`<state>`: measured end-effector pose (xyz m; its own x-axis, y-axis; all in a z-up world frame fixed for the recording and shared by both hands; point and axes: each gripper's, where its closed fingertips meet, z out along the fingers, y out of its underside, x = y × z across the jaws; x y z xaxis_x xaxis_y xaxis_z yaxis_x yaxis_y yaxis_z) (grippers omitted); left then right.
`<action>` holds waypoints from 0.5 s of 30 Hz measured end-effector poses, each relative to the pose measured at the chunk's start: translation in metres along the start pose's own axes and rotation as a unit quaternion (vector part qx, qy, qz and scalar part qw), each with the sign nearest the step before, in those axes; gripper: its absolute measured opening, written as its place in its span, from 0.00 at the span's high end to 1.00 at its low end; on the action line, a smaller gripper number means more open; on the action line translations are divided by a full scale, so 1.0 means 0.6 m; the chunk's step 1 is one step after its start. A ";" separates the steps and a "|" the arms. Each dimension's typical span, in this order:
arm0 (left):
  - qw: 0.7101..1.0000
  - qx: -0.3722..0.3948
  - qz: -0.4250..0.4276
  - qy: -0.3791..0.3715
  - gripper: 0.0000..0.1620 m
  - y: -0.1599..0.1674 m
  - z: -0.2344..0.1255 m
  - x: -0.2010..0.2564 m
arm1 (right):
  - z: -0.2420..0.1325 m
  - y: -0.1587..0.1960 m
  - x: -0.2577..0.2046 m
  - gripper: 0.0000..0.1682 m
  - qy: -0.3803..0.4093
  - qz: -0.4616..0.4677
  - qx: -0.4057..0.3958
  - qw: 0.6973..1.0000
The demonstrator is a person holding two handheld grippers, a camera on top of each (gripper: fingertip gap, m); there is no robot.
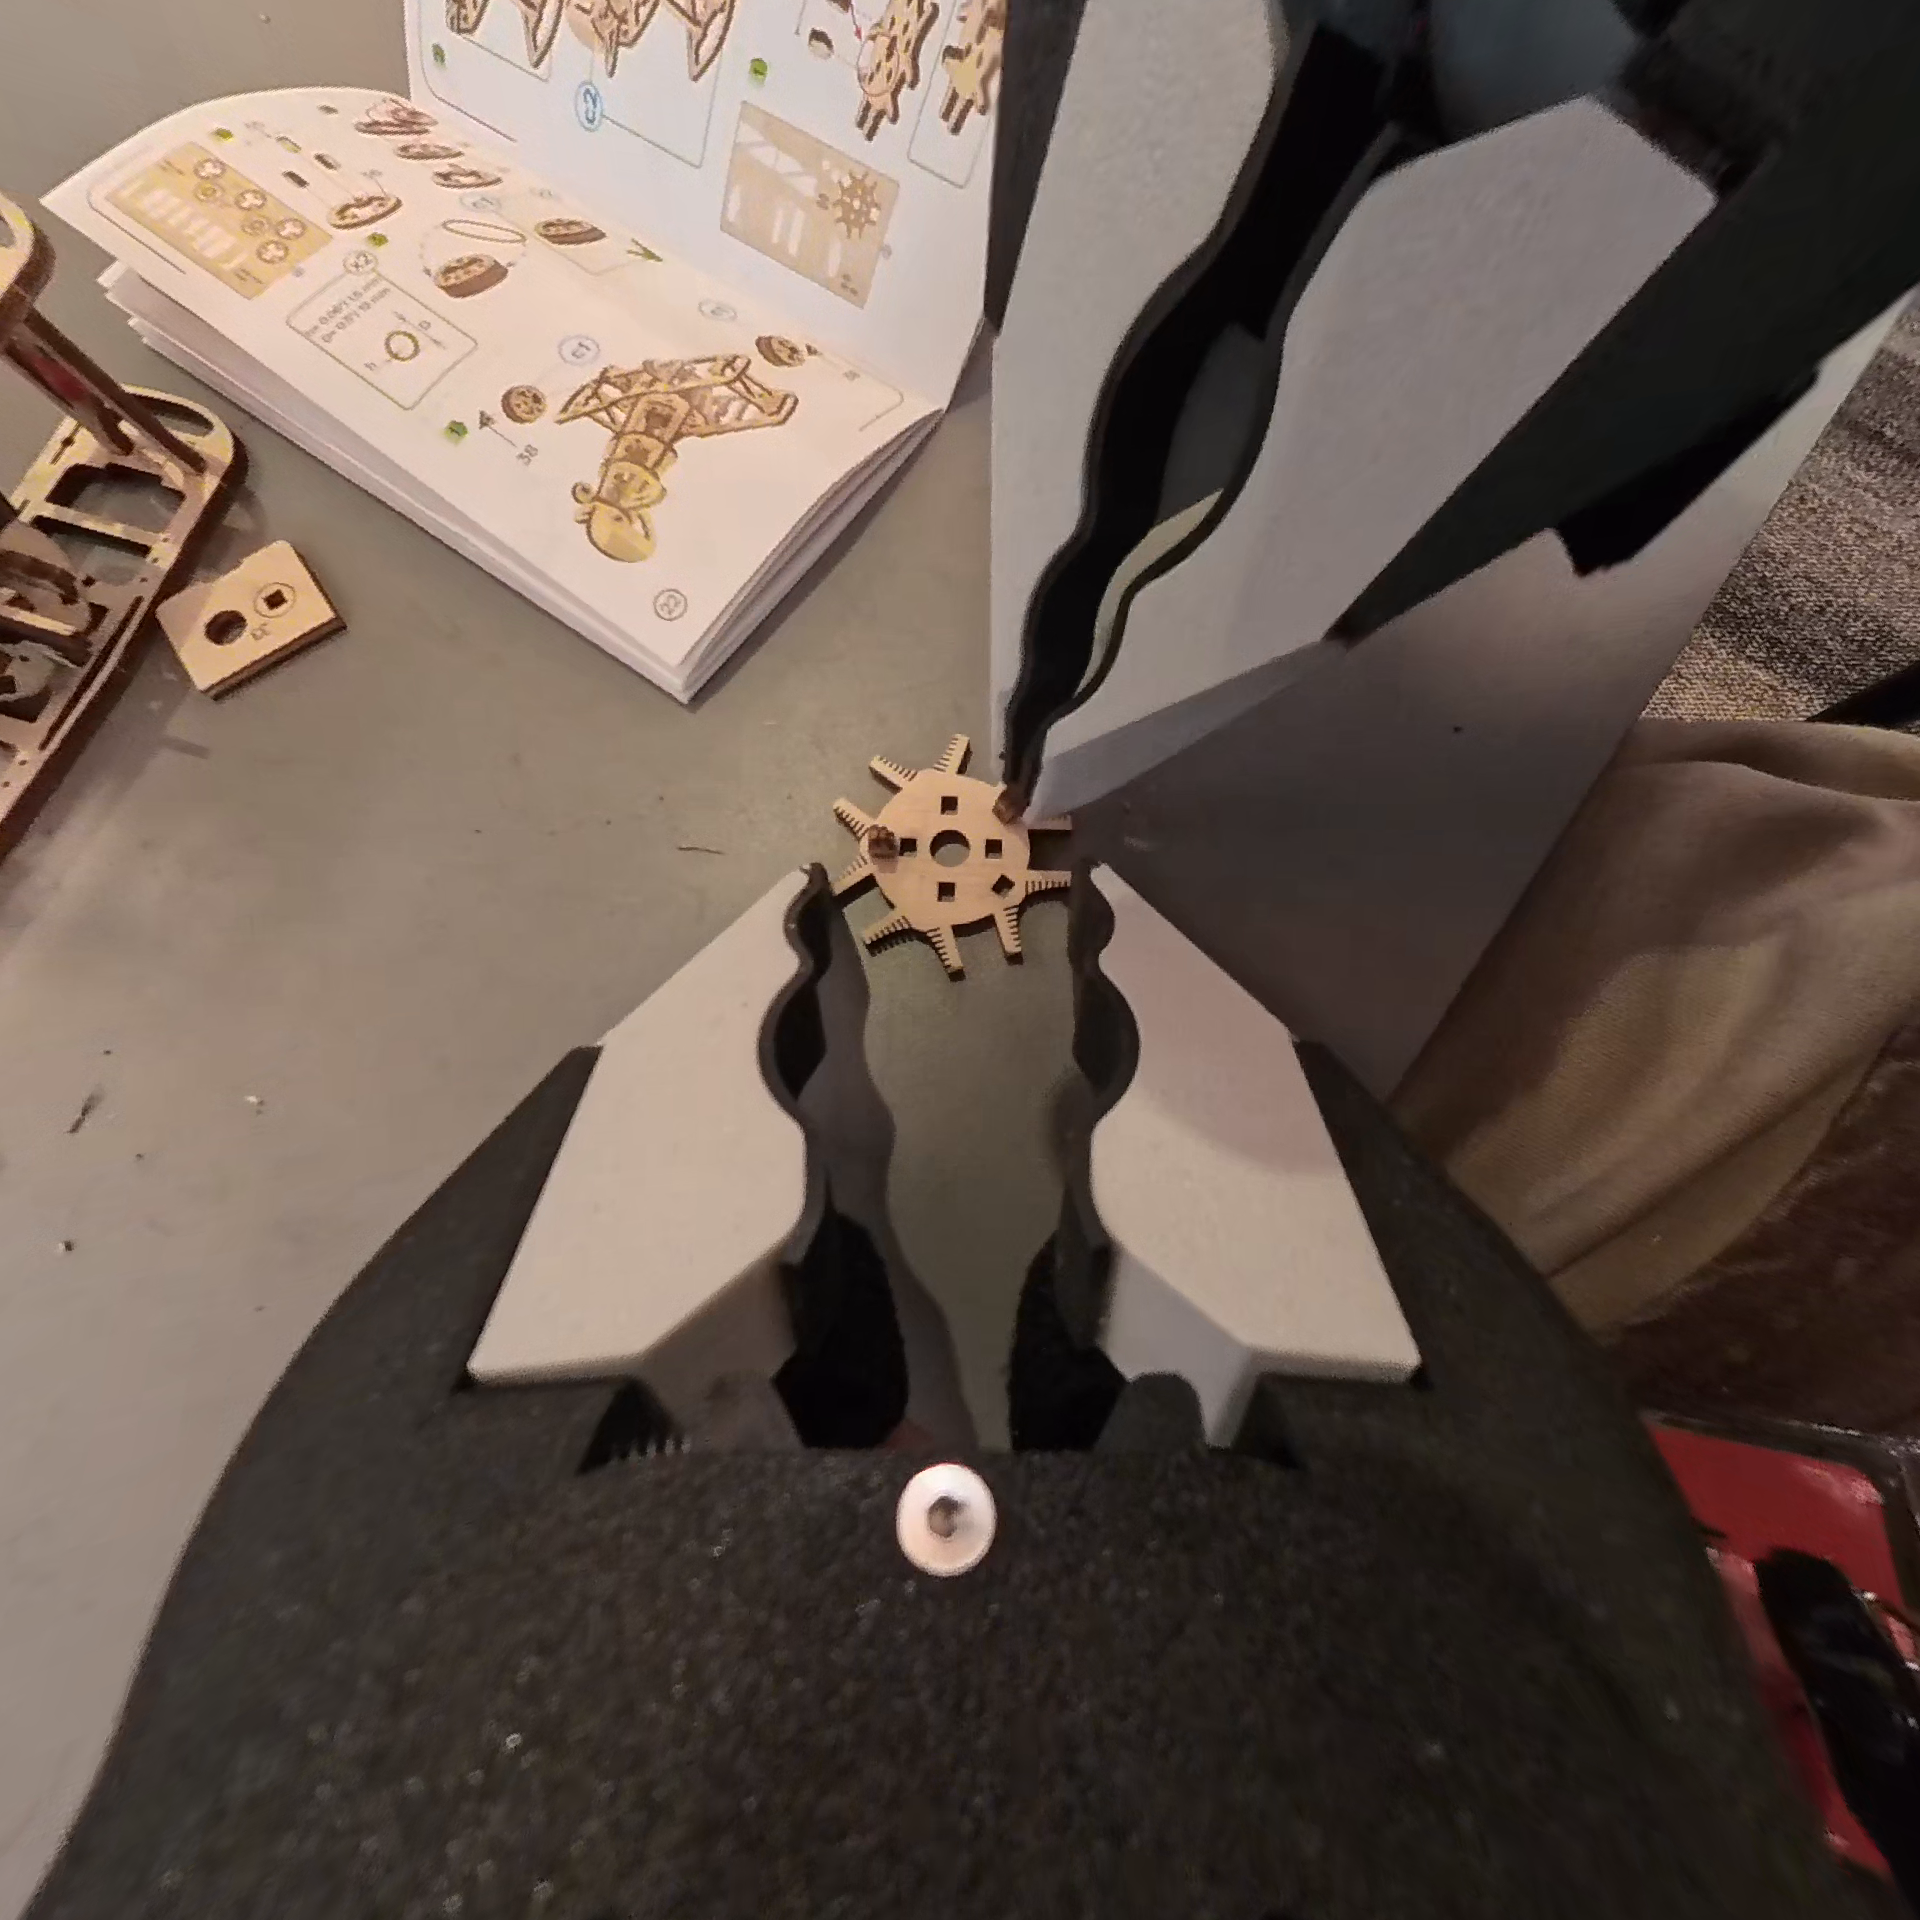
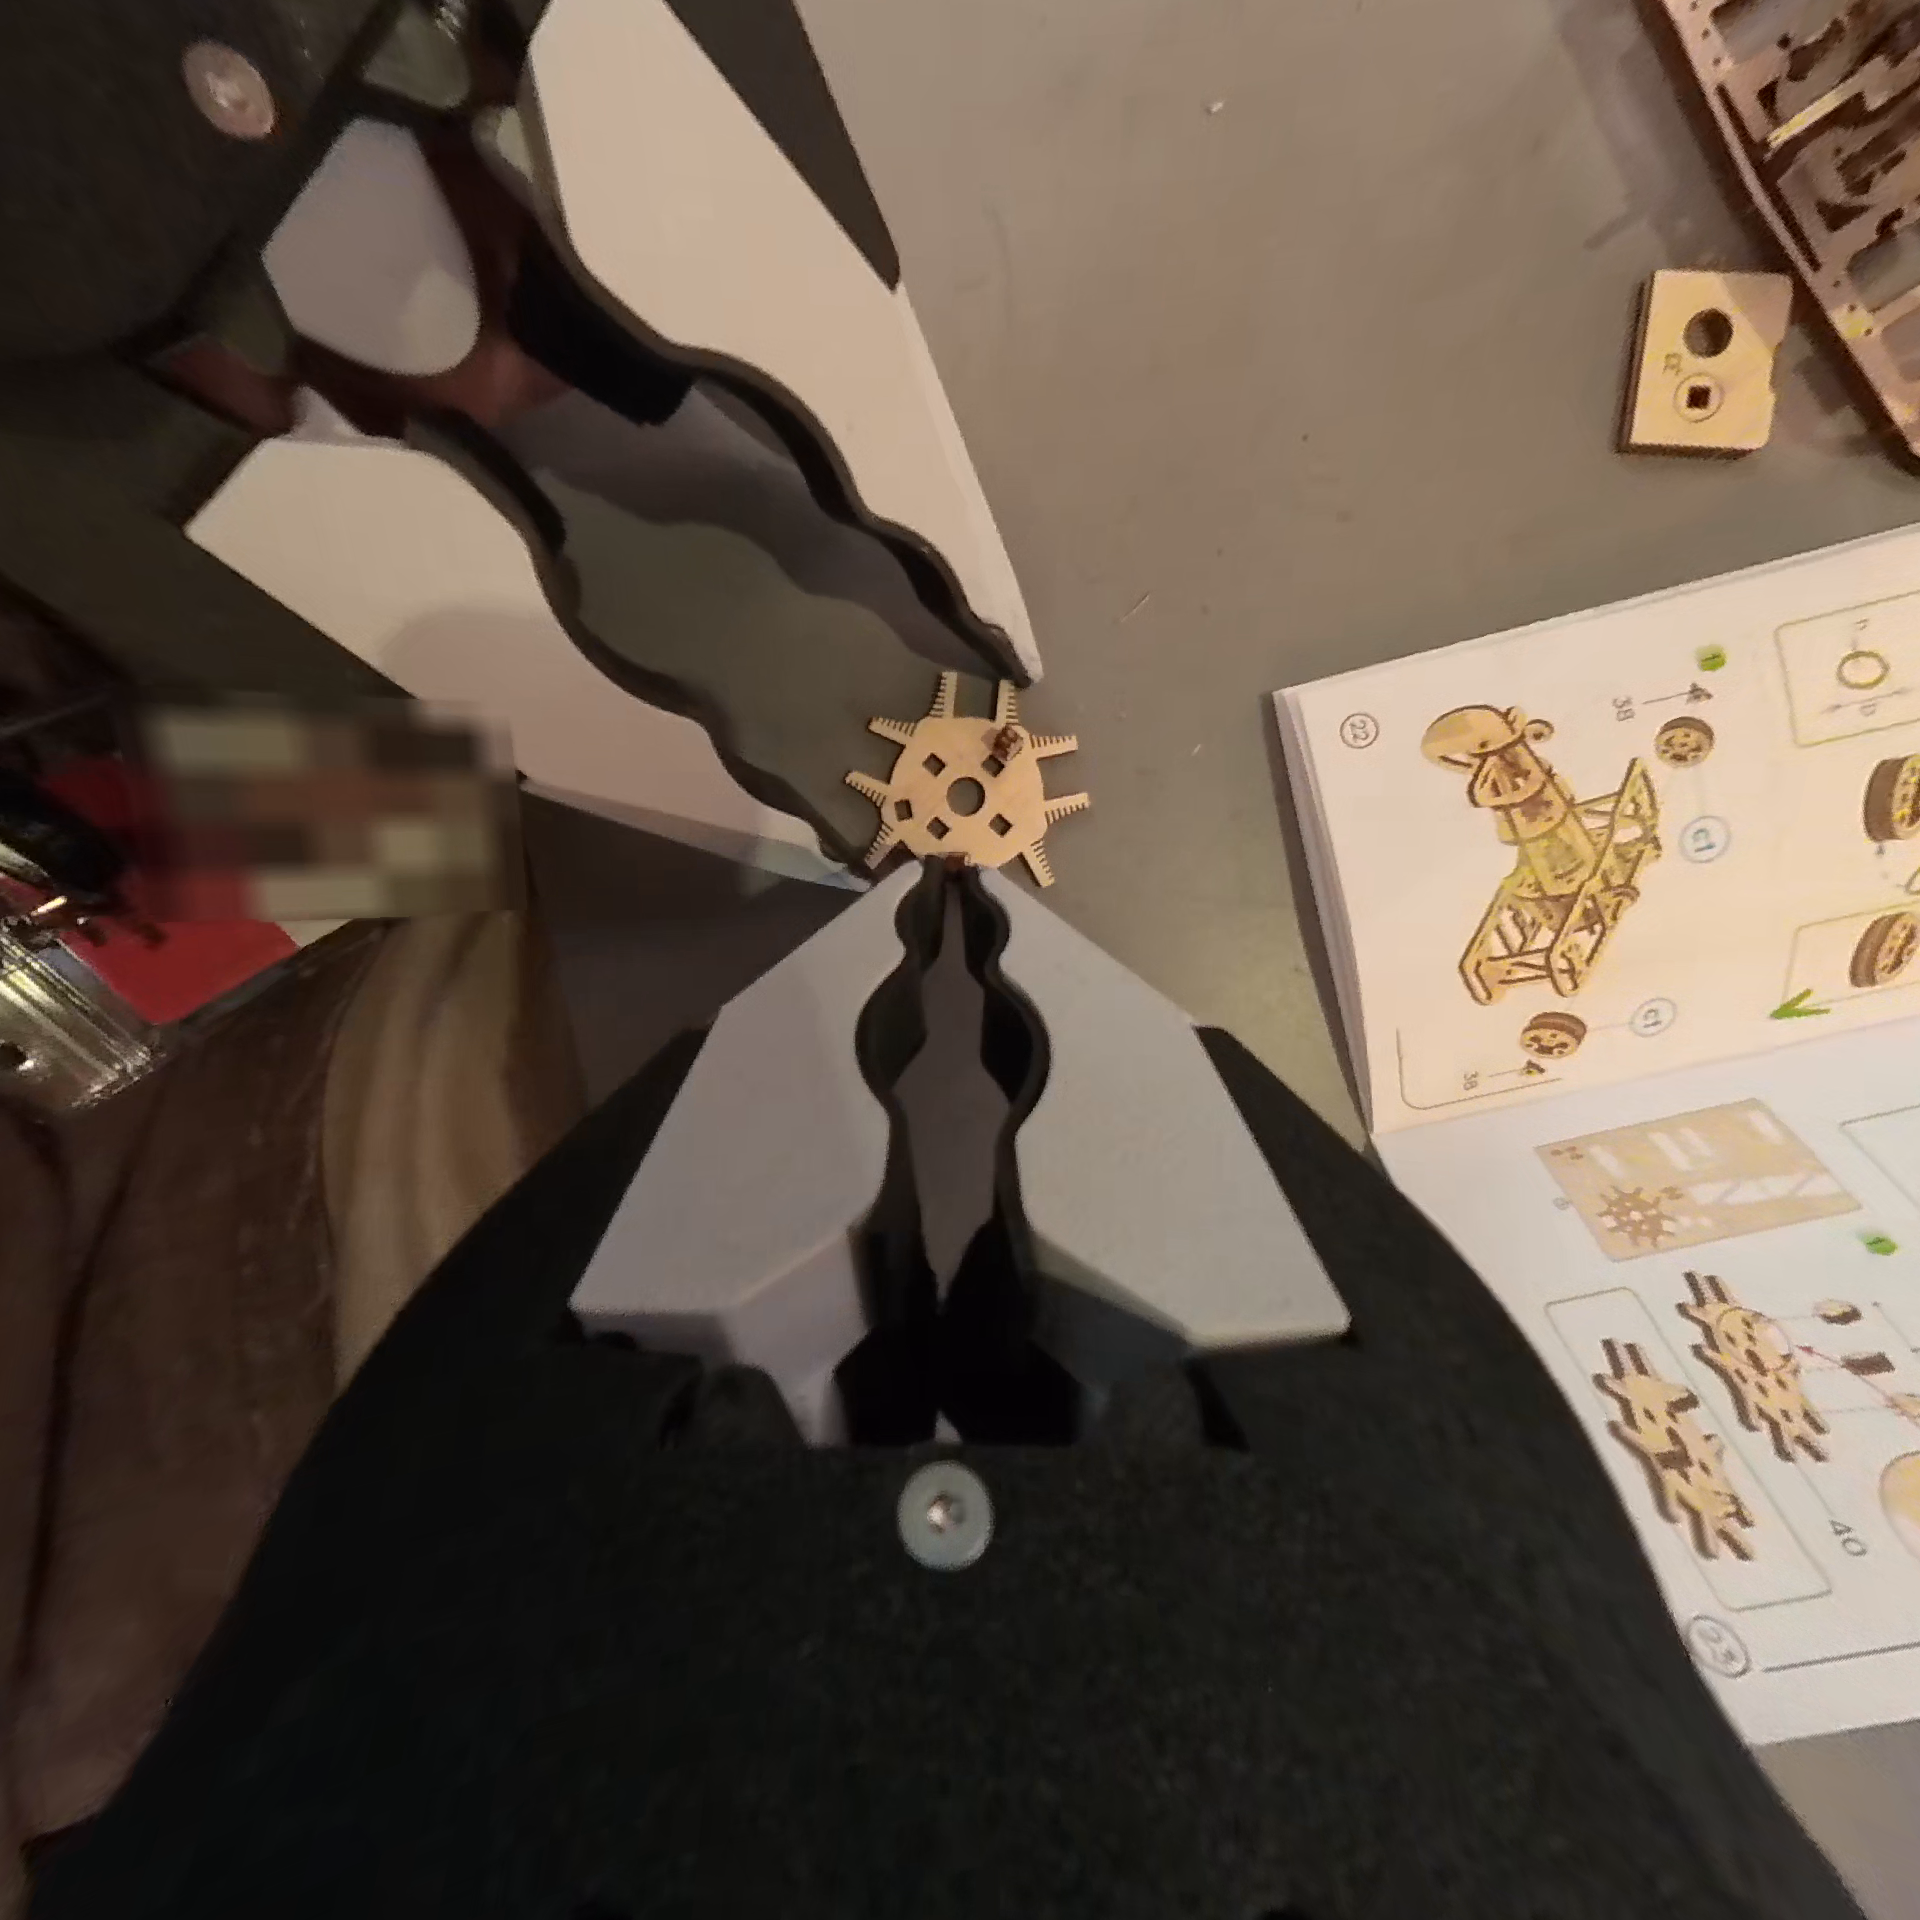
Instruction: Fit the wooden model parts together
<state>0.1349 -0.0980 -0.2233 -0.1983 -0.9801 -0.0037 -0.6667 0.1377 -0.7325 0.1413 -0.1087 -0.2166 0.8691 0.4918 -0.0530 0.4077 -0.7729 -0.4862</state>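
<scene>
Wheel [image 1: 951, 854] flat on grey tabletop [image 1: 416, 935], just below open booklet [image 1: 540, 343]; one peg [image 1: 881, 840] seated in a square slot. Left hand-held gripper [image 1: 951, 894] spread apart, fingers flanking wheel's near spokes, likely to brace it. Right hand-held gripper [image 2: 951, 878] pinched together on second peg [image 1: 1006, 801] at wheel rim, apparently pressing it into slot. Loose plate [image 1: 252, 616] left of wheel.
</scene>
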 end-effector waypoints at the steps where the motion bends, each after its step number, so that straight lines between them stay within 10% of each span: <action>1: 1.000 0.000 0.002 0.001 0.73 0.000 0.000 0.000 | 0.000 0.000 0.000 0.99 -0.003 -0.003 0.002 1.000; 15: 1.000 0.002 0.023 0.010 0.73 -0.001 0.002 -0.005 | 0.001 0.002 0.004 0.99 -0.007 0.006 -0.098 0.995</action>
<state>0.1367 -0.0953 -0.2232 -0.2437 -0.9695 -0.0243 -0.6531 0.1826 -0.7349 0.1436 -0.1085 -0.2179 0.8712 0.4858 -0.0703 0.4445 -0.8416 -0.3067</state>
